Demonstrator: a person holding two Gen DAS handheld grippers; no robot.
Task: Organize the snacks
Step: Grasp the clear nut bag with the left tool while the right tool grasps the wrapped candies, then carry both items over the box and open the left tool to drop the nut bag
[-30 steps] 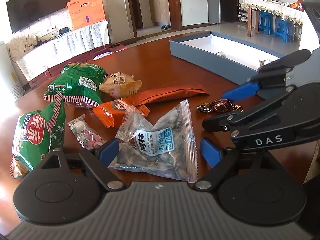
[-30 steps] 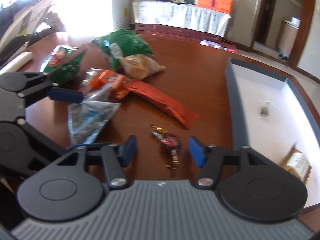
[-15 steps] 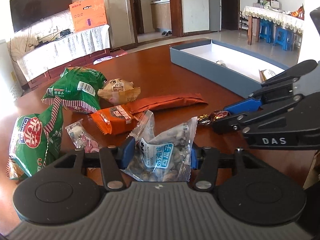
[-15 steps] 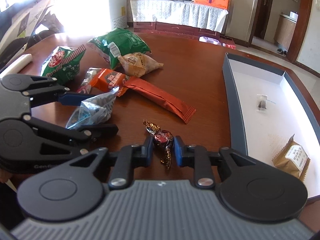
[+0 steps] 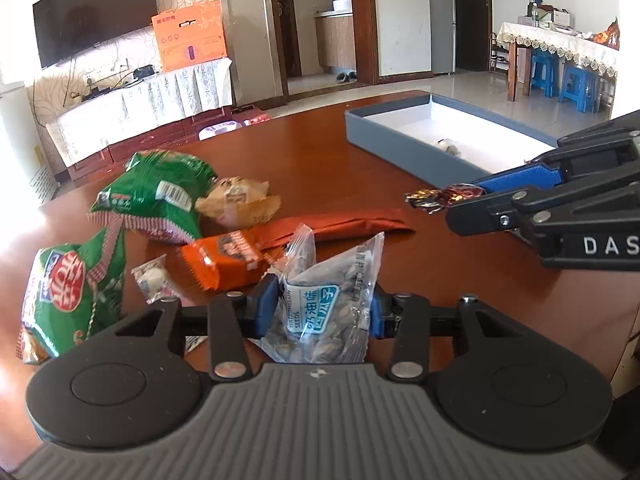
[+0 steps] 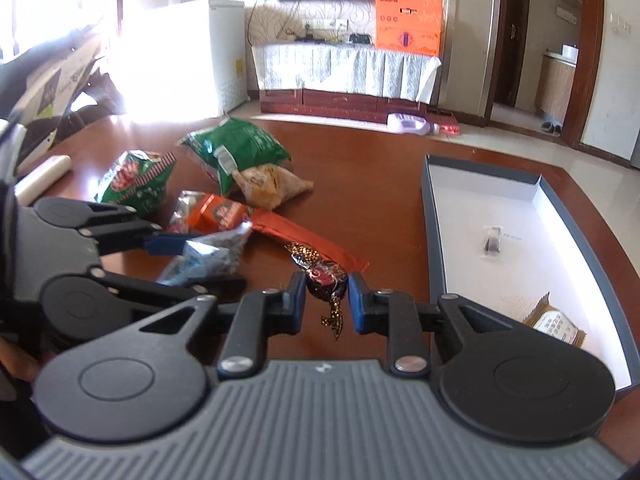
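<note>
My left gripper (image 5: 322, 308) has a clear bag of watermelon seeds (image 5: 332, 264) between its blue pads. The jaws are closing and the pads crumple the bag, which still rests on the brown table. In the right wrist view this bag (image 6: 212, 256) lies left of centre. My right gripper (image 6: 326, 300) is shut on a dark red foil-wrapped candy (image 6: 326, 278), held a little above the table. The left wrist view shows that candy (image 5: 456, 194) at the tip of the right gripper's blue fingers (image 5: 520, 180).
A grey box with a white inside (image 6: 430, 240) stands to the right and holds a small sachet (image 6: 492, 240) and a tan packet (image 6: 556, 322). Two green bags (image 5: 156, 196) (image 5: 68, 292), a tan packet (image 5: 236, 200), an orange packet (image 5: 224, 256) and a long red-orange bar (image 5: 344, 222) lie left of it.
The left jaws came in from wide open onto the seed bag and squeezed it. The right jaws shut on the foil candy and lifted it off the table.
</note>
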